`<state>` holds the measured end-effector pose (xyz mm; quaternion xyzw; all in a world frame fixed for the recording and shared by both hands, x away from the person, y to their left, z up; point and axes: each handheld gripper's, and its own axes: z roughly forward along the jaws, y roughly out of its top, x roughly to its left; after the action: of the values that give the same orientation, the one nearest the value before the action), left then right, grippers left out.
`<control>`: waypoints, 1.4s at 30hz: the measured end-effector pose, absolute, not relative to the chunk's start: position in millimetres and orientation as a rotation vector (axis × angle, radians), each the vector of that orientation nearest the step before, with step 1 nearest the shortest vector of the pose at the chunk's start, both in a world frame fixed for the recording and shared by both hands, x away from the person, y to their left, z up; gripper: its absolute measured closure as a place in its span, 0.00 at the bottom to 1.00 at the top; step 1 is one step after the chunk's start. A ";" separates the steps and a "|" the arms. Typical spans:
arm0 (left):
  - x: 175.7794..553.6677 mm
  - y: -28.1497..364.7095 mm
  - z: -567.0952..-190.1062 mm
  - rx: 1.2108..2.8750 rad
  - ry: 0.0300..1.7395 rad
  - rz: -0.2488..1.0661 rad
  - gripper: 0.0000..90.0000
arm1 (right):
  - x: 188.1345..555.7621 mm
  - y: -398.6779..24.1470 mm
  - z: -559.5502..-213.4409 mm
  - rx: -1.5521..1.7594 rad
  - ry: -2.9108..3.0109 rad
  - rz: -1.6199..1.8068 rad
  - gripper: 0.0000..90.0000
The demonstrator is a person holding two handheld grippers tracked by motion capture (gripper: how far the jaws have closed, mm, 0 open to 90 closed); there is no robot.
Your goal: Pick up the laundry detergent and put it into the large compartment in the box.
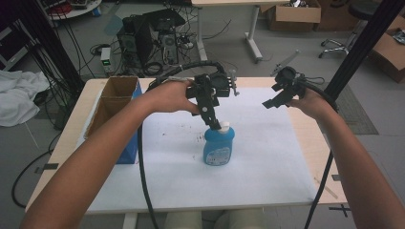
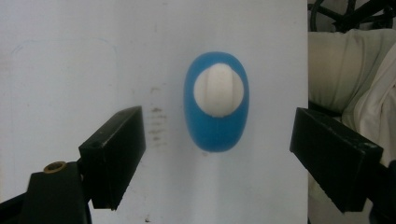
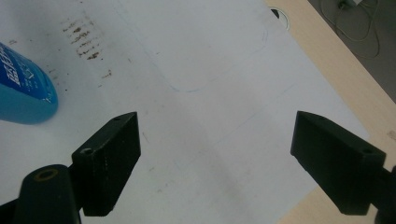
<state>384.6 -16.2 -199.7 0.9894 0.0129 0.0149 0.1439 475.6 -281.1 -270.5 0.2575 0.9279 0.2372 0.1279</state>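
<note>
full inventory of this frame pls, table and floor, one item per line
bottle: 1, blue with white cap, upright mid-table on the sheet, under the left tool
sheet: 1, white, covers most of the tabletop, dark smudges near the bottle
table: 1, light wood, bare strip at the right edge
open box: 1, brown cardboard with a blue side, left part of the table
computer tower: 1, black, on the floor behind the table amid cables
cardboard boxes: 2, brown, floor at far right
white cloth: 1, floor at left
left tool: 1, black, jaws open, pointing down over the bottle cap
right tool: 1, black, jaws open, held above the table's far right
forearms: 2, entering from the bottom
</note>
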 end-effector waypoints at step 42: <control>383.4 -47.7 -262.9 2.927 0.058 0.025 0.21 | 477.1 -276.8 -279.5 0.743 2.720 0.698 0.18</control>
<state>383.4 -47.7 -262.9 0.9941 0.0196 0.0085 0.1065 477.1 -276.8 -279.5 0.2541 0.9298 0.2385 0.1181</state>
